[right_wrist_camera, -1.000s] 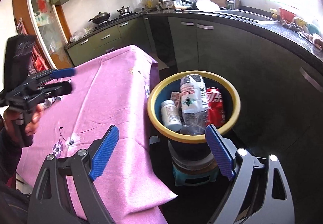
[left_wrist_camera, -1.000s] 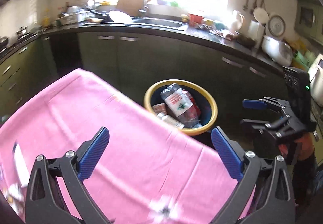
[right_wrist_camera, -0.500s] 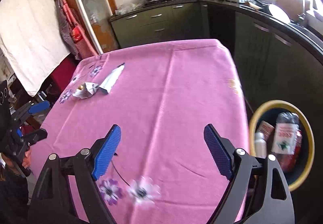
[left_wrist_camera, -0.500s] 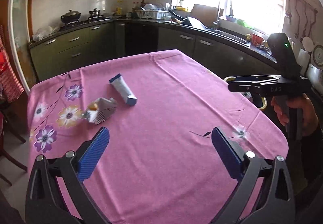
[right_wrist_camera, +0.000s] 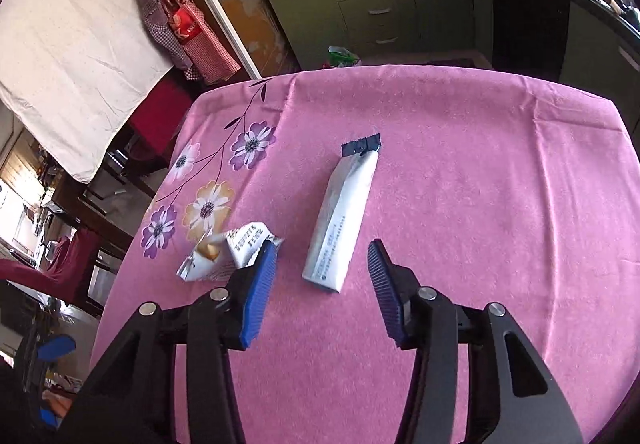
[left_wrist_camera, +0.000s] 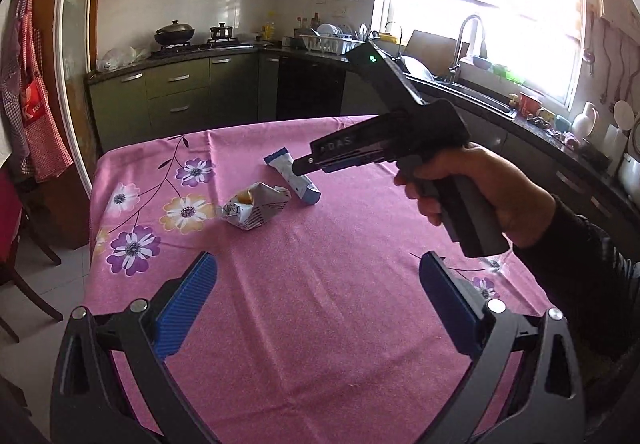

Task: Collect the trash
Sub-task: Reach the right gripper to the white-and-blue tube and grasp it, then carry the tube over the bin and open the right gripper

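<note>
A white tube (right_wrist_camera: 344, 219) with a dark crimped end lies on the pink tablecloth (right_wrist_camera: 480, 183); it also shows in the left wrist view (left_wrist_camera: 298, 181). A crumpled white wrapper (right_wrist_camera: 226, 256) lies to its left, seen too in the left wrist view (left_wrist_camera: 256, 205). My right gripper (right_wrist_camera: 322, 264) is open just above the tube's near end, its left pad by the wrapper. In the left wrist view the right gripper's body (left_wrist_camera: 384, 143) hangs over the tube. My left gripper (left_wrist_camera: 316, 284) is open and empty above the cloth, nearer than both items.
Dark green kitchen cabinets (left_wrist_camera: 176, 99) and a sink counter (left_wrist_camera: 472, 91) ring the table. A chair (left_wrist_camera: 16, 244) stands at the table's left edge. An apron (right_wrist_camera: 180, 19) hangs on a door frame beyond the table.
Both grippers swung from the trash bin beside the table to the tabletop. The right gripper has moved in over the tube and wrapper. The bin is out of view.
</note>
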A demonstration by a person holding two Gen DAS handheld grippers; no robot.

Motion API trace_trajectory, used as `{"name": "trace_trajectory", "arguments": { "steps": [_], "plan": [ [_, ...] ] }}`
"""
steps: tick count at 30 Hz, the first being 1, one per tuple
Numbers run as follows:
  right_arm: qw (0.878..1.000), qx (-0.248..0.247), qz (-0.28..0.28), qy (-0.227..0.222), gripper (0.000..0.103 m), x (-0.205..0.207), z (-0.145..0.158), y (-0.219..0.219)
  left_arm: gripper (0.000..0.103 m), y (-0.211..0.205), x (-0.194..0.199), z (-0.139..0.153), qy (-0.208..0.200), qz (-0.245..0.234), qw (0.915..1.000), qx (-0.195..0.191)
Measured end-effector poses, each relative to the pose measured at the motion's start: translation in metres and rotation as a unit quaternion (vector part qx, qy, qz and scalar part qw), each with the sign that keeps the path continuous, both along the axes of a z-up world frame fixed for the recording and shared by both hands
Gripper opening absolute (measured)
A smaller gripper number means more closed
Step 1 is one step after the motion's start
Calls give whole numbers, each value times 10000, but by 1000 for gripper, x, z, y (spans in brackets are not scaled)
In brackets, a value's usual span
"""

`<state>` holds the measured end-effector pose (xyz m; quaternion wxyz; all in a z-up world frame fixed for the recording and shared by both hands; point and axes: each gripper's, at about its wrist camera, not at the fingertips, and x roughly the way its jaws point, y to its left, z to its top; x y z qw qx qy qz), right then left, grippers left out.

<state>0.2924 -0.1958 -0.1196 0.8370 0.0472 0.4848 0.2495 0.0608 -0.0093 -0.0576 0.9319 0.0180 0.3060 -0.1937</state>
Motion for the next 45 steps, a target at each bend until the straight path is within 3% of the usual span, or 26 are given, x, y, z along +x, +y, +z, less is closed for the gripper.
{"name": "trace_trajectory", "arguments": {
  "steps": [7, 12, 22, 33, 45],
  "plan": [
    [9984, -494, -254, 61, 47, 22, -19, 25, 96, 6, -1, -5, 53, -5, 10000, -60],
    [9962, -803, -349, -5, 39, 25, -30, 33, 96, 7, 0, -8, 74, -12, 10000, -63],
    [9941, -1015, -322, -224, 28, 20, -32, 38, 96, 6, -1, -6, 48, -51, 9999, -104],
    [9909, -1162, -247, -627, 24, -16, -17, 15, 96, 3, -1, -3, -14, -76, 9999, -90],
    [9897, -1104, -329, -848, 24, -73, 4, -41, 96, -16, -7, 5, -121, -217, 9997, -14]
  ]
}}
